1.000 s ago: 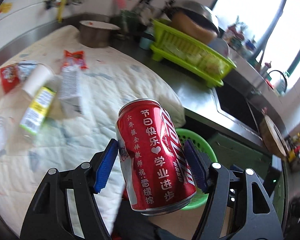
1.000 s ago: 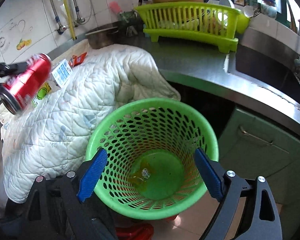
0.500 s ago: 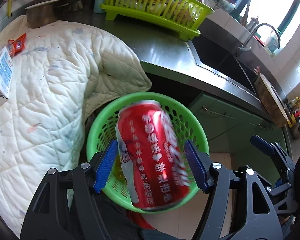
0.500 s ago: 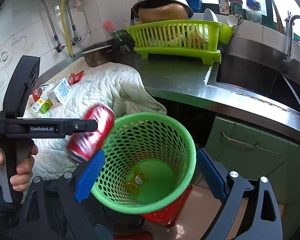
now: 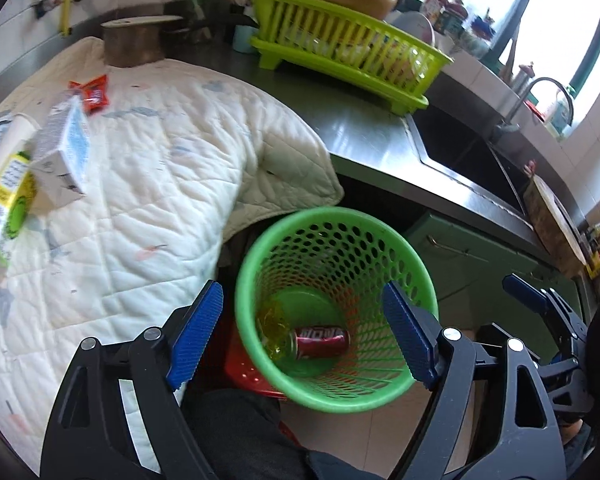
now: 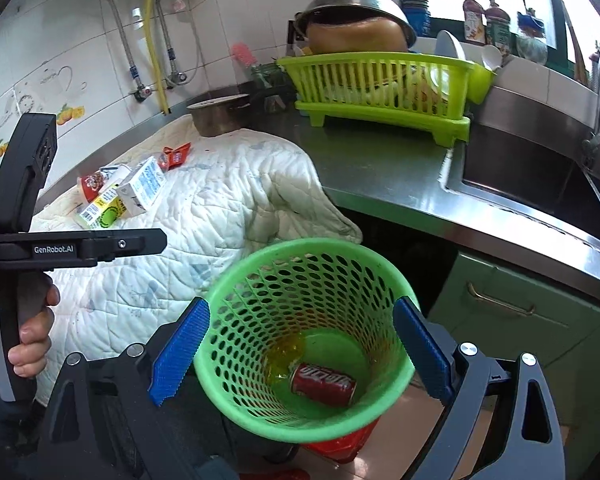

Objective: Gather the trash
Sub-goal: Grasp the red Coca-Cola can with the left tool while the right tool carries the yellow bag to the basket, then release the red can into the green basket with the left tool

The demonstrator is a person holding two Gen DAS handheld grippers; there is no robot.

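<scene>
A red soda can (image 5: 320,342) (image 6: 324,384) lies on its side at the bottom of the green mesh basket (image 5: 328,212) (image 6: 308,244), beside a yellow wrapper (image 5: 272,320). My left gripper (image 5: 300,288) hovers above the basket, its jaws opening with nothing between them. My right gripper (image 6: 302,304) stands open over the basket too, apart from its rim. On the white quilted cloth (image 5: 140,200) lie a milk carton (image 5: 64,152) (image 6: 142,186), a yellow-green carton (image 5: 8,204) (image 6: 102,210), a paper cup (image 5: 14,140) and a red wrapper (image 5: 94,92) (image 6: 176,156).
The basket stands on something red (image 5: 244,364) on the floor, before green cabinets (image 6: 520,312). On the steel counter are a lime dish rack (image 5: 340,52), a metal pot (image 5: 134,42) and a sink (image 6: 520,172). A hand (image 6: 28,344) holds the left gripper's handle.
The left gripper carried the can from over the cloth to above the basket and let it go; the can now lies in the basket. The right gripper rose slightly.
</scene>
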